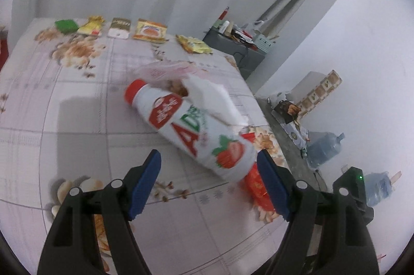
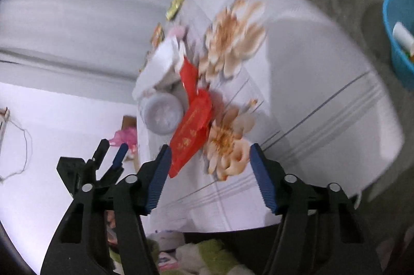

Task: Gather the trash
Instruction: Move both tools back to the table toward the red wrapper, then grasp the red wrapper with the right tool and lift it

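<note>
A white drink bottle point(image 1: 190, 126) with a red cap and strawberry label lies on its side on the flower-print counter point(image 1: 77, 120), a crumpled white tissue point(image 1: 209, 99) draped over it. A red wrapper point(image 2: 192, 126) lies touching the bottle's base on the right. The left gripper point(image 1: 209, 187) hovers near the bottle's base, jaws wide apart, holding nothing. The right gripper point(image 2: 209, 176) hangs near the wrapper, jaws likewise spread. Snack packets point(image 1: 148, 32) line the far edge. A blue bin point(image 2: 398, 39) stands on the floor at far right.
</note>
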### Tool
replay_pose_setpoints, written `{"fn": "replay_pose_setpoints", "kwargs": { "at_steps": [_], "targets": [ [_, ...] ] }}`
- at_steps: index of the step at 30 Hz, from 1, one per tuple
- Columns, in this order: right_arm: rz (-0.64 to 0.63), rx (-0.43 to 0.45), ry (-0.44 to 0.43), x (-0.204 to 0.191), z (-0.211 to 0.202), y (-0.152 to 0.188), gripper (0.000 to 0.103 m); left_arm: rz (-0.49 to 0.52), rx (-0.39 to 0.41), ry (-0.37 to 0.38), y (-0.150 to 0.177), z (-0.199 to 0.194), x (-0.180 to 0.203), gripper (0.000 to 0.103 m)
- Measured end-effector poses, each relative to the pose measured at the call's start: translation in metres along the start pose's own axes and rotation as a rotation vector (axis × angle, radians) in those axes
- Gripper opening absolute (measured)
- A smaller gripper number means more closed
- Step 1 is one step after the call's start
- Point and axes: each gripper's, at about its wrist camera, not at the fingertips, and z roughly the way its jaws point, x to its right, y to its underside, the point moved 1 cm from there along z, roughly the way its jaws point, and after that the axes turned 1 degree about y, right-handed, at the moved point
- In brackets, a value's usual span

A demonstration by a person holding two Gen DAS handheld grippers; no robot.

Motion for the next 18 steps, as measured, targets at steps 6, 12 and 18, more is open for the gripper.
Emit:
{"fn": "replay_pose_setpoints", "kwargs": {
  "at_steps": [6, 12, 18],
  "targets": [
    [0.066, -0.014, 0.003, -0.007, 0.024, -0.009, 0.049, -0.032, 0.002, 0.047, 0.012, 0.003, -0.014, 0.074],
    [0.108, -0.004, 0.012, -0.015, 0.040, -0.016, 0.040, -0.009, 0.011, 0.076, 0.021, 0.005, -0.010, 0.074],
    [0.124, 0.001, 0.028, -0.017, 0.052, -0.017, 0.024, 0.030, 0.042, 0.086, 0.021, 0.002, -0.007, 0.074]
  ]
}}
